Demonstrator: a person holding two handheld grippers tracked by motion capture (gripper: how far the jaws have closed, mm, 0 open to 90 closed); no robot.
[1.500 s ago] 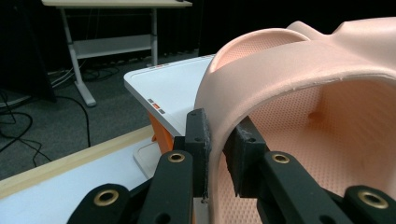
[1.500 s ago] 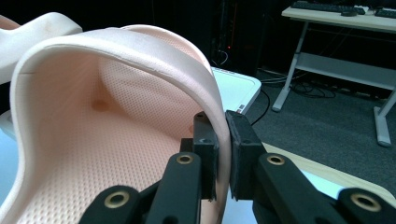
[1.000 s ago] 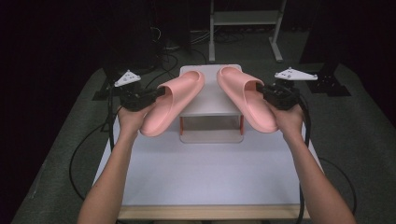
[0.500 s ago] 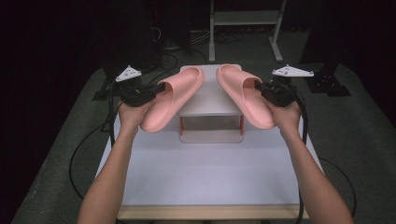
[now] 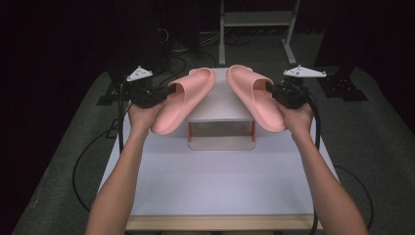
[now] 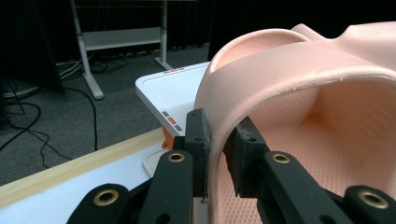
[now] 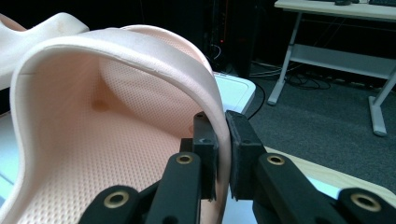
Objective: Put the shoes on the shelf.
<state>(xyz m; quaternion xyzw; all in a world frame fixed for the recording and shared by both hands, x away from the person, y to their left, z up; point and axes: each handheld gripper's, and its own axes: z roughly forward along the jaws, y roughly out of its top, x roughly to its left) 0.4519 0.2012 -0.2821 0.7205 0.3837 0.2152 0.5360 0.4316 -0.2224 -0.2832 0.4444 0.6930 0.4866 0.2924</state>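
two pink slide sandals hang in the air above the small white shelf rack (image 5: 220, 100) at the far middle of the desk (image 5: 215, 181). the left slipper (image 5: 183, 100) lies over the rack's left edge, the right slipper (image 5: 254, 97) over its right edge; their long axes splay like a v, the far ends converging over the rack's back and the near ends spread wide. each is nearer its own hand. the left gripper (image 6: 215, 151) has its jaws clamped on the left slipper's strap edge, the right gripper (image 7: 220, 154) likewise on the right slipper's strap. each sandal extends away from its jaws toward the rack.
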